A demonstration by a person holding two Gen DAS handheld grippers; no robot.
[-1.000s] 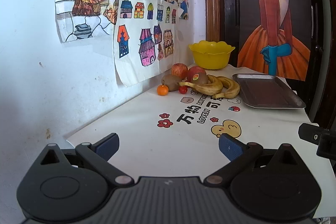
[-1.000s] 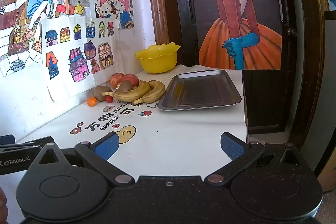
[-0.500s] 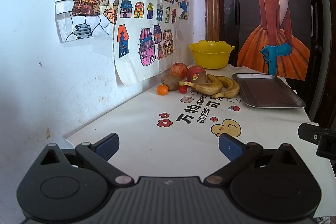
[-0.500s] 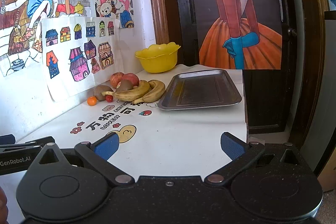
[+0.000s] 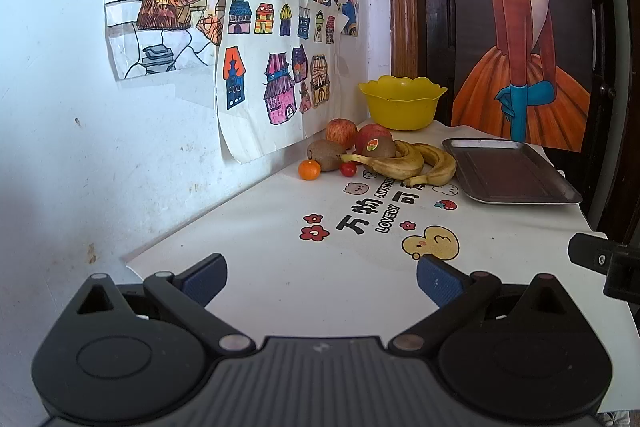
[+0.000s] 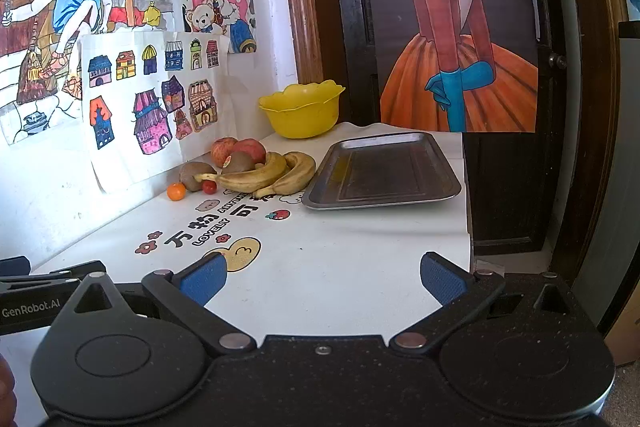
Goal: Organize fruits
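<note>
A pile of fruit lies by the wall at the far side of the white table: two red apples (image 5: 342, 133) (image 6: 250, 149), two kiwis (image 5: 325, 155) (image 6: 192, 175), two bananas (image 5: 396, 165) (image 6: 256, 179), a small orange (image 5: 309, 170) (image 6: 176, 191) and a cherry tomato (image 5: 348, 169) (image 6: 209, 187). Behind them stands a yellow bowl (image 5: 402, 103) (image 6: 302, 111). A metal tray (image 5: 508, 171) (image 6: 384, 173) lies right of the fruit. My left gripper (image 5: 320, 277) and right gripper (image 6: 322, 277) both hover open near the table's front edge, holding nothing.
Paper drawings (image 5: 276, 83) hang on the white wall to the left. A dark door with a poster (image 6: 456, 47) stands behind the table. The table's right edge (image 6: 466, 211) drops off beside the tray. The printed table cover (image 5: 372, 215) lies between grippers and fruit.
</note>
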